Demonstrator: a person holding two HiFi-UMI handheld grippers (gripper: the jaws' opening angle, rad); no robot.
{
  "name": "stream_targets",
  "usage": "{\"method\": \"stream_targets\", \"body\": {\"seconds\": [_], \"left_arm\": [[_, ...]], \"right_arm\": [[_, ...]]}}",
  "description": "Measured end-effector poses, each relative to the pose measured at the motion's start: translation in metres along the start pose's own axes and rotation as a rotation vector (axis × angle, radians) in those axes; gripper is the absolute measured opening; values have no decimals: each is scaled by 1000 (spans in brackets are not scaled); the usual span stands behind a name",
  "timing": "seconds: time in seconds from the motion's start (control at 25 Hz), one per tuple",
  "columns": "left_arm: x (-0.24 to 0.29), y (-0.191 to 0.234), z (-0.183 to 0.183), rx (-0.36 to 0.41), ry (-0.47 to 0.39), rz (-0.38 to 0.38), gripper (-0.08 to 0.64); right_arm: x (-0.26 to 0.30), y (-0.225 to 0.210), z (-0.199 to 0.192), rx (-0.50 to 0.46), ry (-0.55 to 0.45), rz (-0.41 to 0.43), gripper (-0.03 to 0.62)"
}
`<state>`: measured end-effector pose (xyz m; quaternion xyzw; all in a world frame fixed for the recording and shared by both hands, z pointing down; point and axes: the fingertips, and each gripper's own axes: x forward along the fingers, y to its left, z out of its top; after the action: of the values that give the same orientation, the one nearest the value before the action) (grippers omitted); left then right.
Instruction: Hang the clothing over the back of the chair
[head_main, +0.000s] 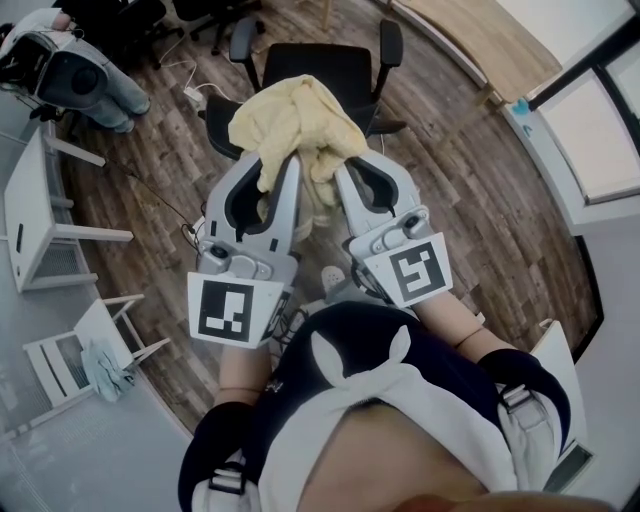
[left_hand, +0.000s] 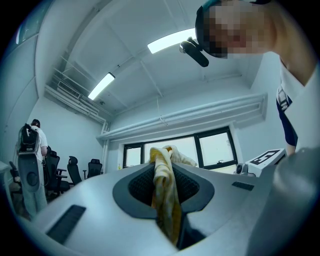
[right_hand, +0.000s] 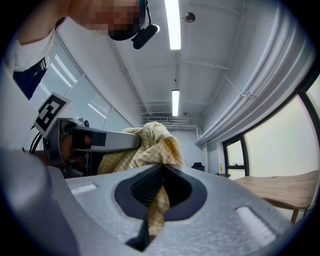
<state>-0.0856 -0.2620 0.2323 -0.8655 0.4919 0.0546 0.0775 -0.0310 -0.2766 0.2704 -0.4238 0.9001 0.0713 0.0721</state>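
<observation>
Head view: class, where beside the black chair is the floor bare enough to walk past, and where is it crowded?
Bare wood floor lies right of the black chair, up to the white window ledge. Left of the chair is crowded: a power strip, a cable and a white table.

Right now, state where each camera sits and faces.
Head view: on the head, steeply down at left gripper, right gripper, yellow clothing, black chair; torso, forearms show.
Left gripper view: on that gripper, towards windows; jaws grip clothing.
Right gripper view: on that gripper, towards a ceiling light; jaws grip clothing.
All three share the clothing.
</observation>
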Motion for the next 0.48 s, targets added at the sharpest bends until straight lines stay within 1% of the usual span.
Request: {"method": "stream_targets", "body": {"seconds": [0.2,0.48], "left_arm": [[17,8,-8,2,5,0,72],[31,21,-24,-10,28,4,73]], "right_arm": [[14,-13,-9,5,13,2,-2],[28,-22,-25,4,60,3,-2]]}}
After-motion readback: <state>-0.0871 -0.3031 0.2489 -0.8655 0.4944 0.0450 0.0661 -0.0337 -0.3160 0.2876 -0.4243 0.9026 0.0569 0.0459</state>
